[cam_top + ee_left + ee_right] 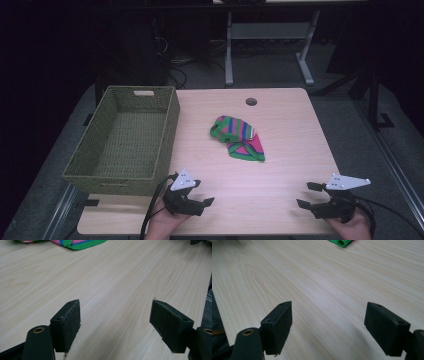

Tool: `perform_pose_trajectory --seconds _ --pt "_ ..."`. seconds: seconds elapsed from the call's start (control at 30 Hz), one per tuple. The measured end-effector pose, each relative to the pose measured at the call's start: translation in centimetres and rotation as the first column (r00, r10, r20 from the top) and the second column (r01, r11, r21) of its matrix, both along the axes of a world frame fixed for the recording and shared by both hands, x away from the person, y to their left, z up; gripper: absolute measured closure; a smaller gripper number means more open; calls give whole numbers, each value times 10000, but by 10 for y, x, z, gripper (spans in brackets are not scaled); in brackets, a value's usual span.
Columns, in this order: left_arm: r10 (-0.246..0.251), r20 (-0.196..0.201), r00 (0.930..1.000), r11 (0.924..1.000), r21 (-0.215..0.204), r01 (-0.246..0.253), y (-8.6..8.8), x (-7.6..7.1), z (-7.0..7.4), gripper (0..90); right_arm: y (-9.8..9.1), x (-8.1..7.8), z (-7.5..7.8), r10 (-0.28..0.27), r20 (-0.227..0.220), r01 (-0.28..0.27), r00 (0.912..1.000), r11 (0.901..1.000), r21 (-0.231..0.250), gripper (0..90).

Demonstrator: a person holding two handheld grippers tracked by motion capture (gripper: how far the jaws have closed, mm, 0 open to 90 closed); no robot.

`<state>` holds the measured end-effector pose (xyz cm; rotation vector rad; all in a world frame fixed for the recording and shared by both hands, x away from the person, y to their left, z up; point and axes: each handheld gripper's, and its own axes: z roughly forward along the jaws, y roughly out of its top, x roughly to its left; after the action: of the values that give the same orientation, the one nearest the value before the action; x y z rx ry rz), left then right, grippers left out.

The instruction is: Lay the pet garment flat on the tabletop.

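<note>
Grippers first: my left gripper (202, 204) and right gripper (306, 196) both sit at the near edge of the table (290, 150), jaws spread wide with nothing between them. Further out, mid-table, lies the striped sock (237, 137), well apart from both. Green wicker basket (125, 145) stands off to the left.

Striped green-pink-blue sock (239, 137), olive woven basket (97, 165), pale wood table (280, 190).
</note>
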<state>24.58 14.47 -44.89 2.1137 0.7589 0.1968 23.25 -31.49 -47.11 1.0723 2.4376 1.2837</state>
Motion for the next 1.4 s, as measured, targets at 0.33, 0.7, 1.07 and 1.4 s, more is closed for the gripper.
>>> perform_pose_trajectory --seconds 0.33,0.7,1.07,1.4 --pt "-108 -24 9999 9999 85 108 -1 0 -1 242 -1 0 -1 31 -80 -31 10000 10000 2 215" --pt "-224 130 9997 9997 16 224 1 -3 2 241 10 2 0 251 -143 -252 9996 9997 -70 206" --pt "-252 128 9996 9996 92 250 4 -2 2 241 18 8 6 504 -70 -505 9987 9984 -251 202" --pt "-125 63 9999 9997 -193 126 8 -2 2 240 26 21 18 709 -32 -710 9975 9968 -378 193"
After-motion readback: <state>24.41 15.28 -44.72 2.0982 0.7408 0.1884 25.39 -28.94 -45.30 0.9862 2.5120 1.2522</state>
